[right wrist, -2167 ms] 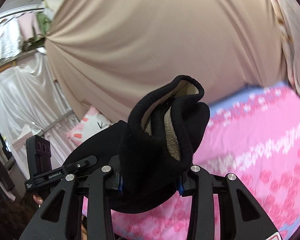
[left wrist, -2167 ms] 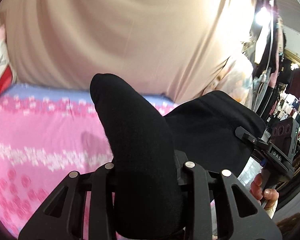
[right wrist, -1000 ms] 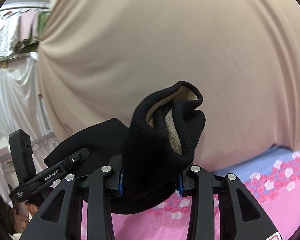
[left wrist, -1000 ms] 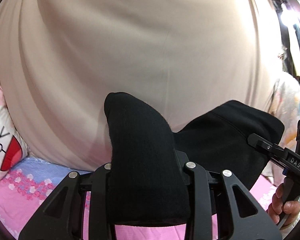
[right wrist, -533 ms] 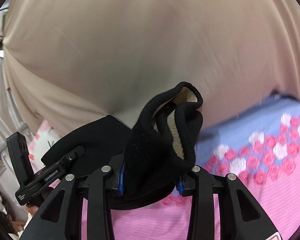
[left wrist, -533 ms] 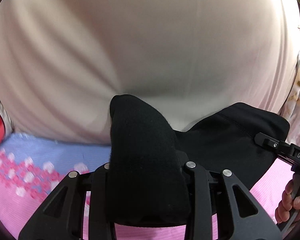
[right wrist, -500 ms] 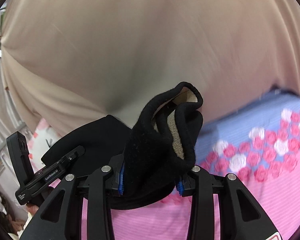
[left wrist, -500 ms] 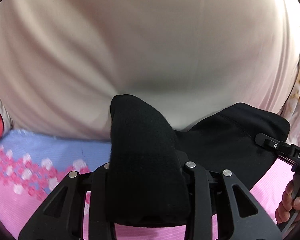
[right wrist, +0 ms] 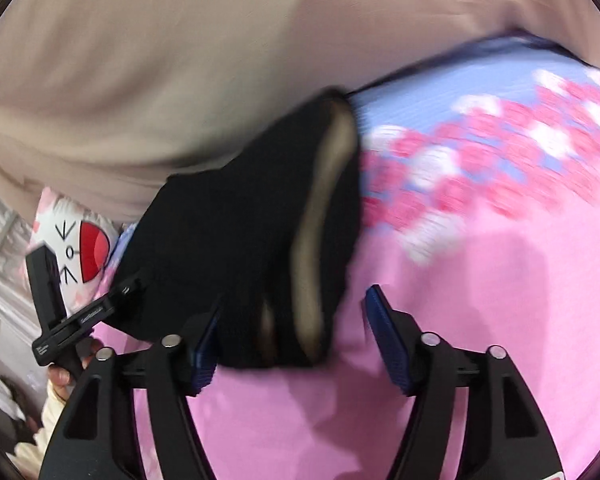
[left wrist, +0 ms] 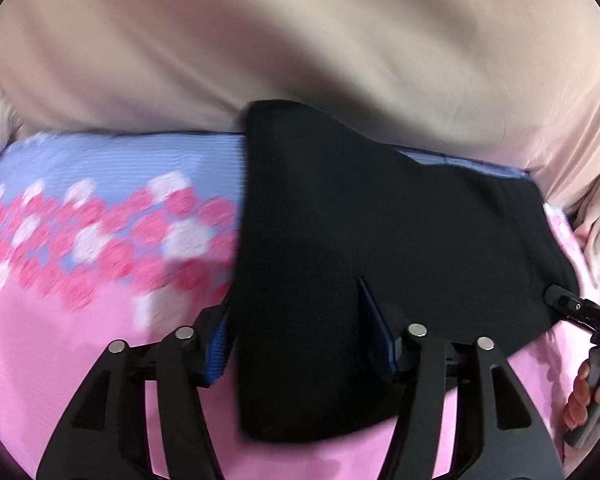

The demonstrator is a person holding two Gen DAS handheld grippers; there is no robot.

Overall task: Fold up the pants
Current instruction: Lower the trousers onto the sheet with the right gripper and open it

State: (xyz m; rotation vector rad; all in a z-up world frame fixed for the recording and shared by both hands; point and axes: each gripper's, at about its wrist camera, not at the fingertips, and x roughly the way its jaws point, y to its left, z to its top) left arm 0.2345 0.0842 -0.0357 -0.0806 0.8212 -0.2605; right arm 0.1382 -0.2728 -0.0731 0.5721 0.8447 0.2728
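Black fleece-lined pants (left wrist: 340, 240) lie folded on a pink floral bed (left wrist: 60, 320). Left gripper (left wrist: 304, 344) and right gripper (right wrist: 288, 336) jaws are opening, releasing the cloth. The pants look soft, thick, floppy; best gripped at edges.

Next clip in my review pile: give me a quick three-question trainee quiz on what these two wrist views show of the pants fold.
1. True or false: the black fleece-lined pants lie on the pink rose-print bedsheet.
2. Multiple choice: behind the bed hangs A) a beige curtain, B) a green tiled wall, C) a glass window.
3. Fill in: in the right wrist view, the cartoon-face pillow lies at the ____ side of the picture.

Key
1. True. The jaws of the left gripper and the right gripper are opening, with the cloth between them.
2. A.
3. Left.
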